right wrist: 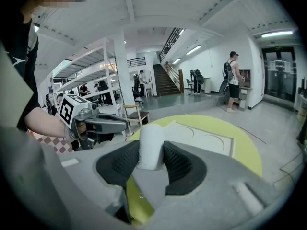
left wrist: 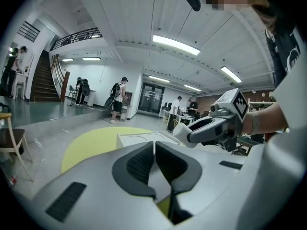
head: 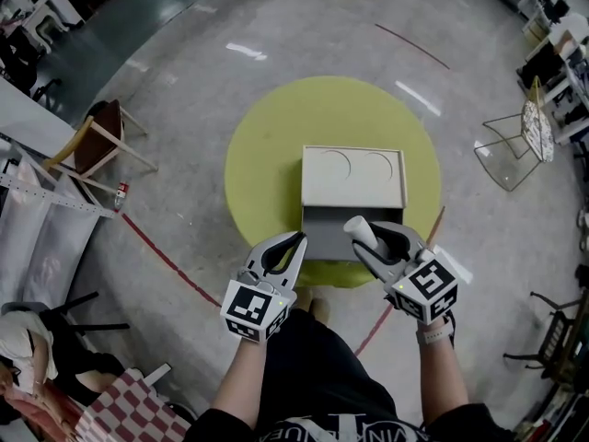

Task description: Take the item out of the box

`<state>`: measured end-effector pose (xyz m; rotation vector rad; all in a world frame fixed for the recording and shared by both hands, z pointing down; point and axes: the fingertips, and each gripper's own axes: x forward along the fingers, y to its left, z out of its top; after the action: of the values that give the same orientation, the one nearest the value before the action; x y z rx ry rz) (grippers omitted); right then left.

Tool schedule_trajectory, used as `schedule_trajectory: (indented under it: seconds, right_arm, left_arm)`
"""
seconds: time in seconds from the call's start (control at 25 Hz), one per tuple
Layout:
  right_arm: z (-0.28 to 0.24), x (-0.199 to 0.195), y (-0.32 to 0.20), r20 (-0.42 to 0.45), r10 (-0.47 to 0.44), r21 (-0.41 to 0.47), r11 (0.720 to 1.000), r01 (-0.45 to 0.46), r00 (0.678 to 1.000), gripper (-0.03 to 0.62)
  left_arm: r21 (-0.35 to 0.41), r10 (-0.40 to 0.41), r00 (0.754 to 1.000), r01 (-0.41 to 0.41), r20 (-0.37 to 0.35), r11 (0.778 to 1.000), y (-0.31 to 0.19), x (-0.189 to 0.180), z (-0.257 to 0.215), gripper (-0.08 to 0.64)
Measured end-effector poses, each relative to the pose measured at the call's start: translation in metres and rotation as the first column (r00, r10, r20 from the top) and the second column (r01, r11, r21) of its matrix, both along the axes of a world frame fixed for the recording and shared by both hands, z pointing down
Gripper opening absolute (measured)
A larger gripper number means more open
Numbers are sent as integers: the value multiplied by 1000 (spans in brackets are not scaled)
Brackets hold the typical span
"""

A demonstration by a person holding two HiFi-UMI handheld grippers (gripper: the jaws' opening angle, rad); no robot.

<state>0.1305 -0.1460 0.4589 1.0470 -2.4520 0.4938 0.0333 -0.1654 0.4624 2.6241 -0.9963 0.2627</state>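
White cylinder (right wrist: 150, 145) sat clamped between the jaws of the right tool (head: 366, 238), held in the air over the near, open end of the pale box (head: 353, 179). The box lay on a round yellow surface (head: 260, 145), its far part marked with two curved lines. The left tool (left wrist: 154, 146), jaws pressed together with nothing between them, hovered just beside the box's near left corner. A person with a backpack (left wrist: 118, 97) stood in the hall beyond, near a staircase (left wrist: 43, 83).
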Motion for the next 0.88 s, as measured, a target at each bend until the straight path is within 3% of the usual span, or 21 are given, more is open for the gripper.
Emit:
schedule_trajectory:
  seconds: [0.24,0.44,0.88]
  right_arm:
    - [-22,11,9,40,51,53,997,-53,998,156]
    - [-38,20,14,55,85,96,991,-90,995,156]
    - [-71,29,20,105,153,168,971,-169,983,156]
  left_arm:
    - [22,17,1000,-17,-7,1000,3,7,-16,20]
    - [21,12,998,-11,-59,1000,1,9,-34,18]
    - [90,9,999,-5,-40,996,-3,5,-69,17]
